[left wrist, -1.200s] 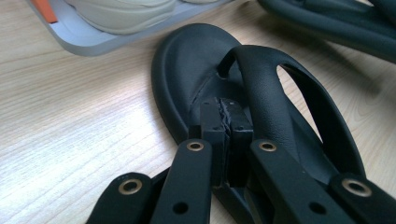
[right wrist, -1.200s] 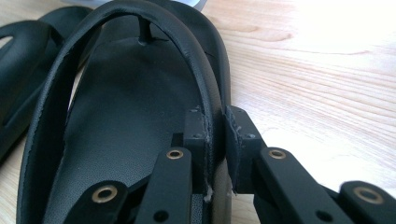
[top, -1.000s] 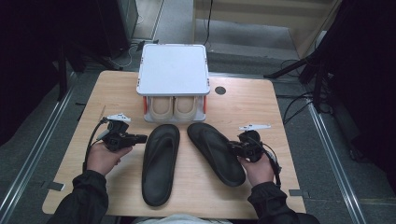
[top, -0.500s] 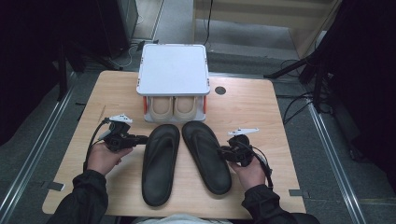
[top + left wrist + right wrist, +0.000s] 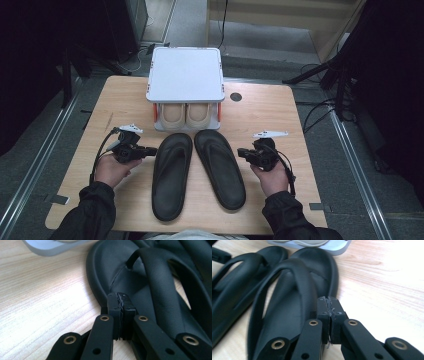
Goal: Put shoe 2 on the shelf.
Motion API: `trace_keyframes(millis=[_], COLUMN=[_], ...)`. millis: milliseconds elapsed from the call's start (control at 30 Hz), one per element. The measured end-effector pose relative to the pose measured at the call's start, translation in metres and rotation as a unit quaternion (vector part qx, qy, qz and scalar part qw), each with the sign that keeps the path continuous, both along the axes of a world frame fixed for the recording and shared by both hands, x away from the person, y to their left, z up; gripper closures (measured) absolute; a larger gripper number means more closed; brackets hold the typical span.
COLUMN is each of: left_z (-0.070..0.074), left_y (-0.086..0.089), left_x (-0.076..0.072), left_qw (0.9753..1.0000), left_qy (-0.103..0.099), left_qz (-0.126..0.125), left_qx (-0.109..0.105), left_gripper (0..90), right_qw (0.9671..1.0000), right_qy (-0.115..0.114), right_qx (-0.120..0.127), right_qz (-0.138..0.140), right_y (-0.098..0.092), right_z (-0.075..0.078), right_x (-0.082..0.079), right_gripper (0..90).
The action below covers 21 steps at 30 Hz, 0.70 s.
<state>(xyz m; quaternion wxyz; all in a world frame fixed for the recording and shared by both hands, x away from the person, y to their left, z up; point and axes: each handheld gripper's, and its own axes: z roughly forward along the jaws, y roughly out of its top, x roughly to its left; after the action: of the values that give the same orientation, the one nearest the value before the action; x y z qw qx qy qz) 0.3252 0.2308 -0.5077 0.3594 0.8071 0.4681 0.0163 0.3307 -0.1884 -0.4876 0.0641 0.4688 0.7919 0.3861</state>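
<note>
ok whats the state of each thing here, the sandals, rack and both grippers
left black sandal: flat on table, sole down
right black sandal: flat, angled, toe beside the other's
shoe rack: beige pair on lower shelf
left gripper: jaws shut, at left sandal's edge
right gripper: jaws shut, beside right sandal

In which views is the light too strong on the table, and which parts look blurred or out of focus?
High view: even light and sharp focus on the table, dark surroundings. Left gripper view: glare whitens the wood at lower left; the left gripper looks sharp, while the left sandal softens toward the top. Right gripper view: the wood washes out at right; the right sandal is slightly soft, the shoe rack blurred.
</note>
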Motion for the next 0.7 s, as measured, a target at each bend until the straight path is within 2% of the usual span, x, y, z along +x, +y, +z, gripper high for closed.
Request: trace_keyframes(millis=[100,267,333,400,433,700], left_z=[-0.001,-0.006,-0.007,-0.008,-0.008,-0.008], left_y=[0.0,0.0,-0.002,-0.004,-0.004,-0.005], left_x=[0.0,-0.001,-0.002,-0.002,-0.003,-0.005], left_qw=[1.0,0.9999,0.9997,0.9995,0.9996,0.9995], left_qy=[0.002,0.016,0.021,0.021,0.021,0.027], left_qz=[-0.001,0.002,-0.004,-0.01,-0.009,-0.008], left_qx=[0.003,0.004,0.009,0.019,0.018,0.01], left_gripper=[89.6,89.6,89.7,89.7,89.7,89.8], right_qw=[0.9999,0.9994,0.999,0.9988,0.9986,0.9981], right_qy=[0.004,0.021,0.025,0.021,0.017,0.027], right_qx=[-0.01,-0.025,-0.03,-0.038,-0.043,-0.044], right_qz=[-0.005,0.012,0.02,0.025,0.027,0.033], right_y=[0.001,0.01,0.015,0.019,0.02,0.025], right_z=[-0.004,-0.012,-0.013,-0.014,-0.014,-0.018], right_x=[0.009,0.015,0.014,0.013,0.013,0.014], right_gripper=[89.2,89.9,89.9,90.0,90.0,90.0])
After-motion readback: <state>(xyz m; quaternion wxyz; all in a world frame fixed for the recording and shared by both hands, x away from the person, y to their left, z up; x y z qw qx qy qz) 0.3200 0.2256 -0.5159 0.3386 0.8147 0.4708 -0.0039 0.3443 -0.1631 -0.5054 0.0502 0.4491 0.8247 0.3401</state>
